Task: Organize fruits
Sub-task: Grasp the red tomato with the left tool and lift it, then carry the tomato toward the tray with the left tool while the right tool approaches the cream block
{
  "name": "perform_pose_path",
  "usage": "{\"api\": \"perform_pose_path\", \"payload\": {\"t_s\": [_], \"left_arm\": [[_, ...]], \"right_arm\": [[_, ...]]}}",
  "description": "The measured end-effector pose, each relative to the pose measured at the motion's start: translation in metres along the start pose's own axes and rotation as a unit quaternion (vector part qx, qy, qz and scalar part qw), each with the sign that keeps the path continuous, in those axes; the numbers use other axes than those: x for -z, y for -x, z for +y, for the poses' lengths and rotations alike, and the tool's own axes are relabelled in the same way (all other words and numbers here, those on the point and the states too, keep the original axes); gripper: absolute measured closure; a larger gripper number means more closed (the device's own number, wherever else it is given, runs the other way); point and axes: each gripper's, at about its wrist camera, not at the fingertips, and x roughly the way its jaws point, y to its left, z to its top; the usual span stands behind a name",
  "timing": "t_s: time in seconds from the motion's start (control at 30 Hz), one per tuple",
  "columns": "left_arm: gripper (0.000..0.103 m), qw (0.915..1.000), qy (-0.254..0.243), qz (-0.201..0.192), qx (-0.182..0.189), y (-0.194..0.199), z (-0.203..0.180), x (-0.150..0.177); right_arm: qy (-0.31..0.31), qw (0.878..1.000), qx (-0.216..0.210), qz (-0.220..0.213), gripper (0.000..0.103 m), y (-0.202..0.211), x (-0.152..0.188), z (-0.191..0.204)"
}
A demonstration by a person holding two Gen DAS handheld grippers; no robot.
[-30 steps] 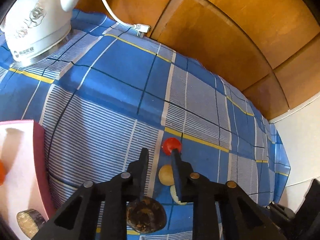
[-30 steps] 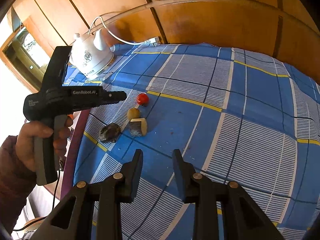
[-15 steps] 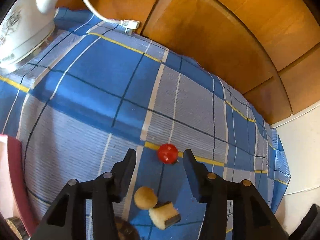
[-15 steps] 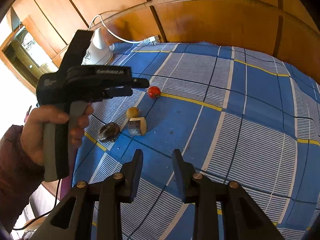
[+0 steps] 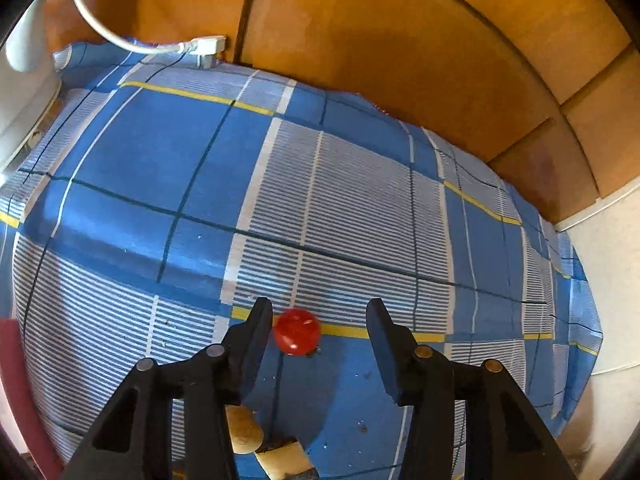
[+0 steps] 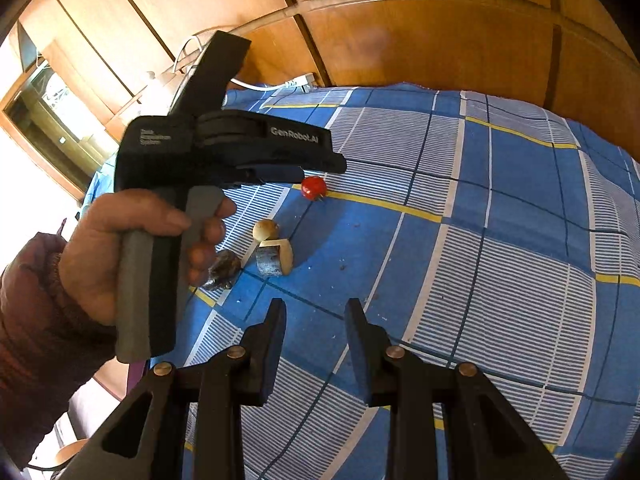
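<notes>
Left wrist view: left gripper (image 5: 318, 320) jaws released astride small round red fruit (image 5: 297, 331); advise centring before clenching, since off-centre toward left jaw

Blue plaid tablecloth (image 5: 360, 208) over table; white kettle (image 5: 24, 80) far left; white plug (image 5: 206, 46) against wood panelling (image 5: 400, 40).

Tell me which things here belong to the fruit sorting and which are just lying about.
Job: red tomato, round tan fruit, cut fruit piece, dark wrinkled fruit, left gripper.
Lying about: white kettle, white cable, checked cloth.
</notes>
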Motion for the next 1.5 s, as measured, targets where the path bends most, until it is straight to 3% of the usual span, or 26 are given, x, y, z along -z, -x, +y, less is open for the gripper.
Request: {"api": "perform_pose_path", "payload": {"t_s": [0.17,0.23,0.37,0.5,0.7,1.1,1.27,1.5], "left_arm": [[0.057,0.9999,0.002,0.01,-0.005,-0.006,0.005,0.001],[0.076,0.9996,-0.019,0.015,-0.011,-0.01,0.0,0.003],[0.078,0.9993,-0.035,0.004,-0.01,-0.007,-0.003,0.009],[0.078,0.9967,-0.067,-0.044,-0.008,0.026,-0.005,0.021],[0.078,0.9732,-0.156,-0.17,-0.003,0.119,-0.022,0.071],[0.078,0.9146,-0.199,-0.35,0.035,0.259,-0.018,0.162],[0.078,0.8926,-0.211,-0.396,0.045,0.292,-0.007,0.185],[0.078,0.8788,-0.21,-0.425,0.054,0.321,0.009,0.204]], "right_arm": [[0.0,1.0,0.002,0.001,0.072,0.0,0.0,0.0],[0.0,1.0,0.005,0.002,0.072,-0.001,0.0,0.0],[-0.002,1.0,0.011,0.003,0.072,-0.002,0.0,-0.003],[-0.005,1.0,0.013,0.003,0.072,-0.002,0.001,-0.005],[-0.007,1.0,0.02,-0.006,0.072,0.001,0.001,-0.007],[-0.003,0.999,0.05,0.001,0.073,-0.009,0.005,-0.011],[0.01,0.999,0.048,-0.008,0.073,-0.011,0.006,-0.008],[0.051,0.998,0.035,-0.018,0.073,-0.016,0.01,0.007]]}}
